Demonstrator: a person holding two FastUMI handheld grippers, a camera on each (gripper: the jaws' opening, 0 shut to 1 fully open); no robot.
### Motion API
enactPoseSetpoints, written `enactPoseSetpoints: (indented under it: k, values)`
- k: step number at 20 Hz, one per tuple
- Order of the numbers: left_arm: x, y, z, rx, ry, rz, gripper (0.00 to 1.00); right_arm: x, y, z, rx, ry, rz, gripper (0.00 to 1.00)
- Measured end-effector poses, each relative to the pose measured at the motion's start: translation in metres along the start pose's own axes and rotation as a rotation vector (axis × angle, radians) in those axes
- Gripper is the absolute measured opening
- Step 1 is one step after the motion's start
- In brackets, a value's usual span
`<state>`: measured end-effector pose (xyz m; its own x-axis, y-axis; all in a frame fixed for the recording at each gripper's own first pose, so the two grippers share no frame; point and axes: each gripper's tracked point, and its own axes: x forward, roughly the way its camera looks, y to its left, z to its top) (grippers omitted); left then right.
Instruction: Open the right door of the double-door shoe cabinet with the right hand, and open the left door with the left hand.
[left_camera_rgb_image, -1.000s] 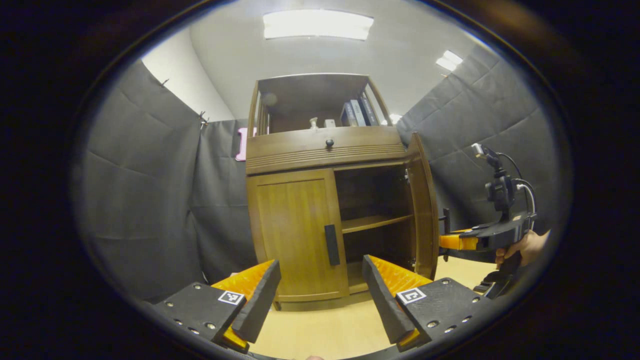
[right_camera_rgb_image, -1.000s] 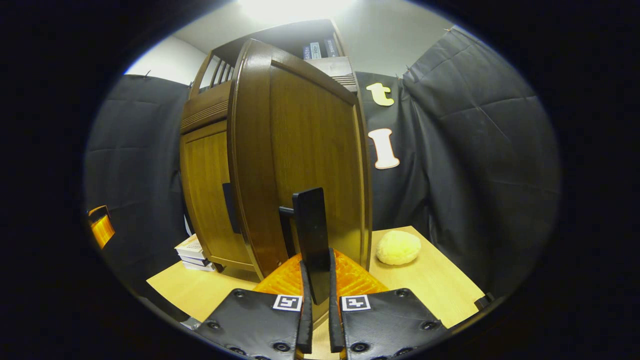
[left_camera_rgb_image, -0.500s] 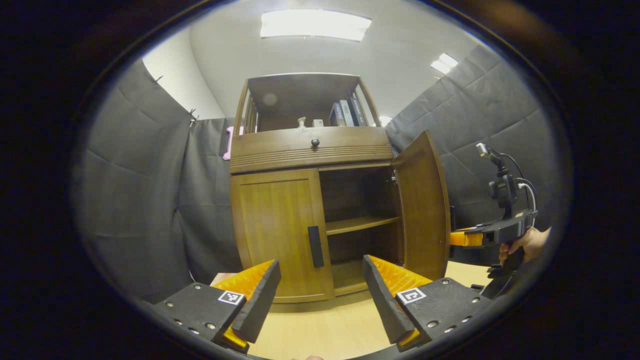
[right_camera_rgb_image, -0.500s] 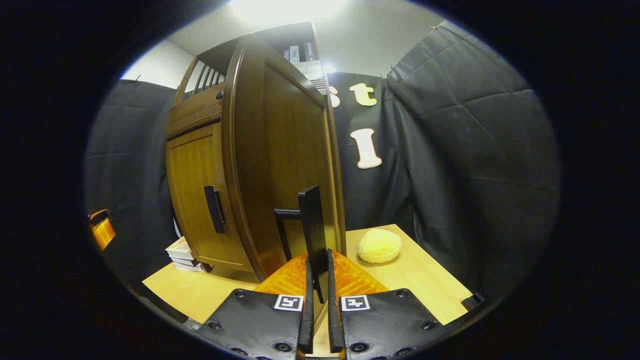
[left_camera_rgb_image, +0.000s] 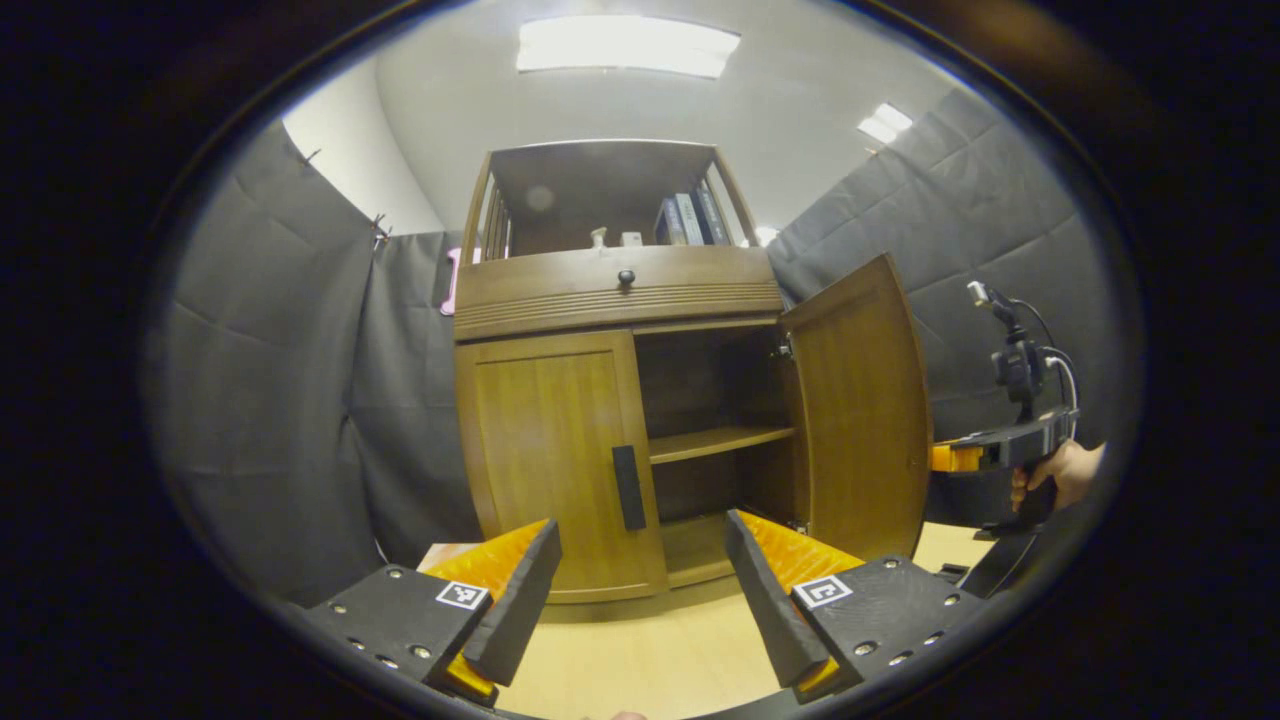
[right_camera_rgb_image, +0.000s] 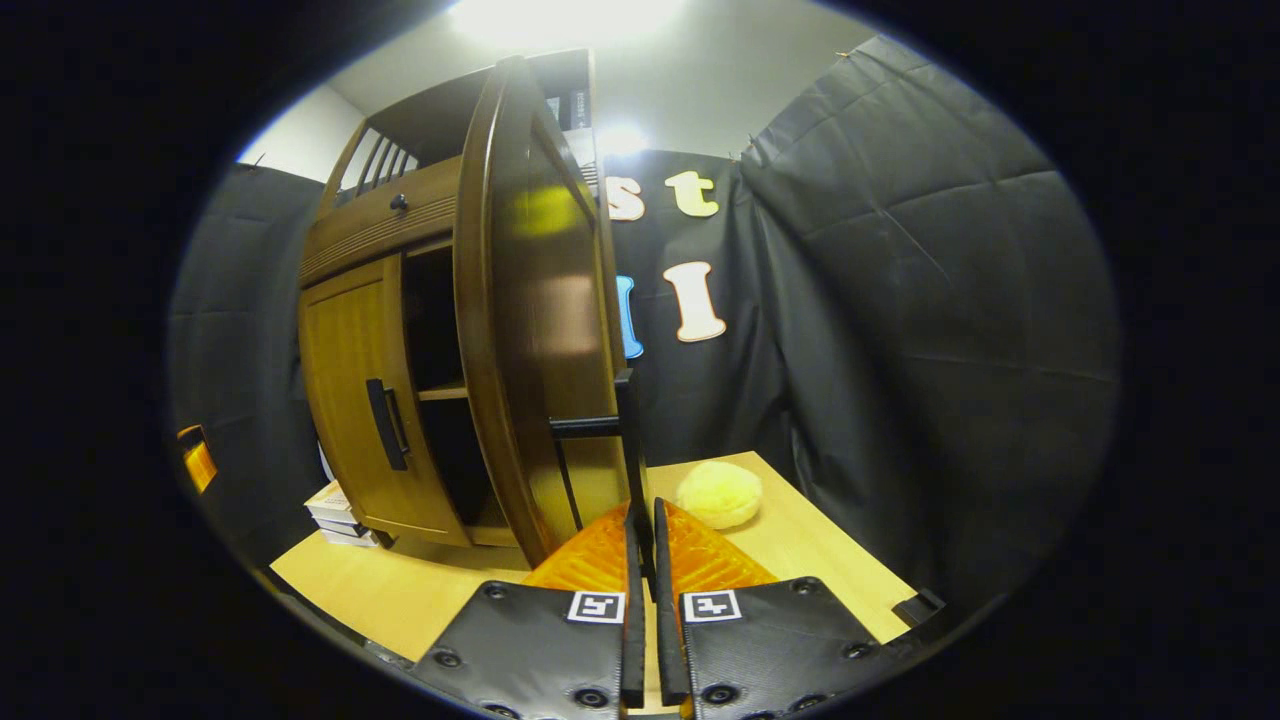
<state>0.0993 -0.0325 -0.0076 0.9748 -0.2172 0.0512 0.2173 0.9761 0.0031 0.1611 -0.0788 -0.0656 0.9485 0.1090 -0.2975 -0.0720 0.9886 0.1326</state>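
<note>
The wooden shoe cabinet stands straight ahead of my left gripper, which is open and a short way back from it. The left door is closed, its black handle between my fingers' line of sight. The right door stands wide open. In the right gripper view, my right gripper is shut on the right door's black handle, seen edge-on beside the door. The right gripper and the hand holding it also show beyond the open door.
Inside the cabinet a shelf is exposed. A drawer knob and books sit higher up. A yellow round lump lies on the light wooden table right of the door; stacked books lie by the cabinet's left foot.
The right door has swung much farther open, with the right gripper still shut on its handle and moving outward. The left gripper stays open and has hardly shifted.
</note>
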Motion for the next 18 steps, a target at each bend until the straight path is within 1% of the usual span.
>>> enactPoseSetpoints:
  k: [2, 7, 8, 10, 14, 15, 18]
  values:
    - [0.0, -0.001, -0.002, -0.005, 0.005, -0.006, 0.95, -0.001, -0.007, 0.001, 0.002, -0.002, -0.01, 0.07]
    - [0.004, -0.003, -0.012, -0.024, 0.019, -0.03, 0.96, -0.016, -0.031, 0.004, 0.008, -0.023, -0.076, 0.07]
    - [0.007, -0.003, -0.017, -0.03, 0.027, -0.032, 0.96, -0.022, -0.03, 0.006, 0.01, -0.03, -0.071, 0.07]
    - [0.017, -0.001, -0.023, -0.034, 0.041, -0.031, 0.96, -0.024, -0.032, 0.01, -0.02, -0.049, -0.087, 0.08]
    - [0.042, 0.01, -0.029, -0.031, 0.044, -0.021, 0.96, -0.055, -0.028, 0.023, -0.067, -0.098, -0.106, 0.07]
    - [0.049, 0.012, -0.028, -0.027, 0.041, -0.019, 0.96, -0.06, -0.024, 0.026, -0.067, -0.109, -0.097, 0.08]
    - [0.076, 0.018, -0.028, -0.018, 0.031, -0.012, 0.96, -0.077, -0.013, 0.031, -0.095, -0.128, -0.084, 0.51]
